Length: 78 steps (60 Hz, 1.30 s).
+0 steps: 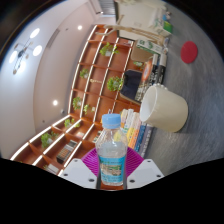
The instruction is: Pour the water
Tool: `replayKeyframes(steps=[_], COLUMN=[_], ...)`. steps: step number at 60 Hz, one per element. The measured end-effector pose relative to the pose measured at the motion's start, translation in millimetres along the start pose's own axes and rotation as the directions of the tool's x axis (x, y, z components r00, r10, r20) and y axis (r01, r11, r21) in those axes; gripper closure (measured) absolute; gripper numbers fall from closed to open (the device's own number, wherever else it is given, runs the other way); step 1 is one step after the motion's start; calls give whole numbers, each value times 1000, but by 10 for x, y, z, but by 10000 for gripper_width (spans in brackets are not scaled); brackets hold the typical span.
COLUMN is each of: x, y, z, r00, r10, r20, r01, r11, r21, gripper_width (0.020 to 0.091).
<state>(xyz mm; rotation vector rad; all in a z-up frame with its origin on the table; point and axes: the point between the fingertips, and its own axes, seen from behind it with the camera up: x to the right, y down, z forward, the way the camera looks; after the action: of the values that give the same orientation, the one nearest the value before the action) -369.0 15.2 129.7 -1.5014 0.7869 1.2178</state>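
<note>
My gripper (pixel 112 168) is shut on a clear plastic water bottle (pixel 113 152) with a blue cap and a blue label. The magenta pads (pixel 92 160) press on both sides of the bottle's body. The view is strongly tilted, and the bottle is held up in the air. A white cup (pixel 164 107) floats just beyond and to the right of the bottle's cap, its open mouth turned towards the bottle. What holds the cup is hidden.
Wooden shelves (pixel 95 85) with small green plants run across the background to the left. A ceiling with round lights (pixel 30 50) shows at the far left. A red round object (pixel 190 52) sits at the upper right.
</note>
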Motion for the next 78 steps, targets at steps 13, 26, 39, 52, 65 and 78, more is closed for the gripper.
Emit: replayKeyframes(steps=[13,26,39,52,65,78], x=[-16,-207,-135,-378,-682,-521], y=[-251,-504,-547,-473,-1034,-2016], z=[168,206,161,165,69,-155], r00=[924,753,754,978,796,371], r10=[378,634,638,200,-589,-832], r20=[49,175,156,55,-138,-413], r01=[-381,-649,-652,-203,598,904], r11=[923,760,755,978,800,426], r21=[50,39,70,41,37,-47], gripper_width=[779,786,784,784,781,764])
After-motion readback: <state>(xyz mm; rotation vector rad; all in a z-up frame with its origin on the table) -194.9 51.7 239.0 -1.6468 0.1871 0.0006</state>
